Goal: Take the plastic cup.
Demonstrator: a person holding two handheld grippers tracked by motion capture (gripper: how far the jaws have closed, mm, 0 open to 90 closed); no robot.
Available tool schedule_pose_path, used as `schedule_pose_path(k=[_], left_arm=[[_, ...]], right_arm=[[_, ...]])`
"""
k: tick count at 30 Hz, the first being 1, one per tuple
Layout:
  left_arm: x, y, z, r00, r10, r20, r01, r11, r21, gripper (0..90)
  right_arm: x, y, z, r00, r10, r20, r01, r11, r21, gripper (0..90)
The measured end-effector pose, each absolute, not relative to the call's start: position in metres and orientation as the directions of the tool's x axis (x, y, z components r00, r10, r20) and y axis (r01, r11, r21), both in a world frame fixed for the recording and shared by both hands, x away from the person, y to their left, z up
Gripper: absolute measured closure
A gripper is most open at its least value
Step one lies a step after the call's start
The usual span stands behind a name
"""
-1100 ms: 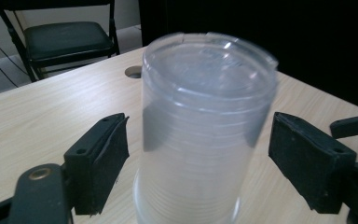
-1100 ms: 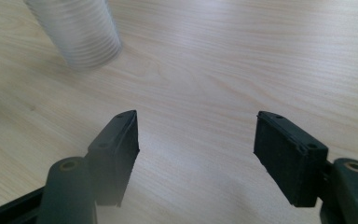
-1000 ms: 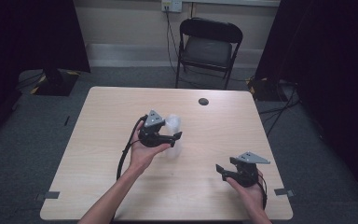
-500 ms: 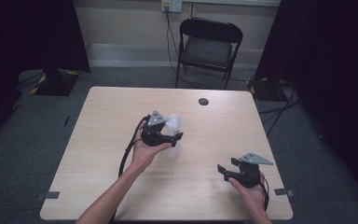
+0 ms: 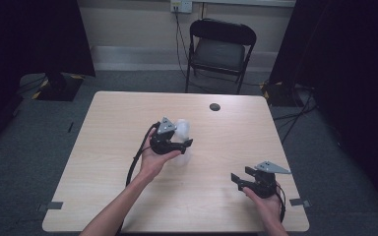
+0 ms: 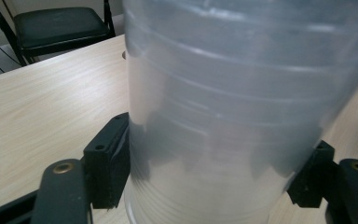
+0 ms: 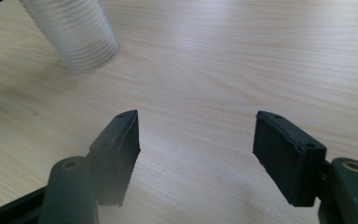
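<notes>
A translucent ribbed plastic cup [image 5: 182, 129], perhaps a stack of them, stands upright near the table's middle. My left gripper [image 5: 179, 146] is shut on its lower part, and a hand holds that gripper from the near side. In the left gripper view the cup [image 6: 233, 93] looms close, and the left gripper [image 6: 209, 179] presses a black pad to each side of it. My right gripper [image 5: 248, 177] hovers near the table's front right corner, open and empty. In the right gripper view its own jaws [image 7: 200, 149] stand wide apart over bare wood, with the cup [image 7: 74, 32] far off at the top left.
A small black round disc [image 5: 215, 106] lies near the far edge of the wooden table [image 5: 108, 128]. A black folding chair [image 5: 221, 49] stands behind the table. The left gripper's cable [image 5: 137, 160] trails along the forearm.
The left gripper and the cup have shifted slightly to the right. The right gripper has hardly moved.
</notes>
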State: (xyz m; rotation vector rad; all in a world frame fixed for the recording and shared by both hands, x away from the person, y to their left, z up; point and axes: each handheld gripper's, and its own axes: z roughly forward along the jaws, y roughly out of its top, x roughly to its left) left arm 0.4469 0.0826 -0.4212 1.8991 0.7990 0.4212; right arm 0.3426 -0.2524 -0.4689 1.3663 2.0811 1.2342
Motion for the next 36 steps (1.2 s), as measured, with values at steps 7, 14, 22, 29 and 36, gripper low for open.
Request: schedule_pose_path(k=[7, 14, 22, 29, 36], left_arm=[[0.445, 0.082, -0.419, 0.720, 0.691, -0.062, 0.342, -0.276, 0.898, 29.1], [0.443, 0.083, -0.413, 0.722, 0.690, -0.059, 0.324, -0.261, 0.909, 29.8], [0.440, 0.084, -0.406, 0.724, 0.688, -0.056, 0.302, -0.243, 0.922, 30.5], [0.437, 0.086, -0.396, 0.725, 0.686, -0.058, 0.272, -0.207, 0.940, 30.9], [0.434, 0.087, -0.390, 0.728, 0.684, -0.050, 0.251, -0.197, 0.948, 31.2]], right_arm=[[0.343, -0.252, -0.469, -0.467, 0.870, 0.159, 0.557, 0.150, 0.817, 31.7], [0.343, -0.251, -0.469, -0.468, 0.870, 0.158, 0.557, 0.151, 0.817, 31.7], [0.343, -0.251, -0.469, -0.466, 0.871, 0.158, 0.557, 0.150, 0.817, 31.7], [0.343, -0.251, -0.469, -0.467, 0.870, 0.156, 0.557, 0.153, 0.816, 31.7], [0.342, -0.251, -0.470, -0.467, 0.871, 0.154, 0.555, 0.153, 0.818, 31.6]])
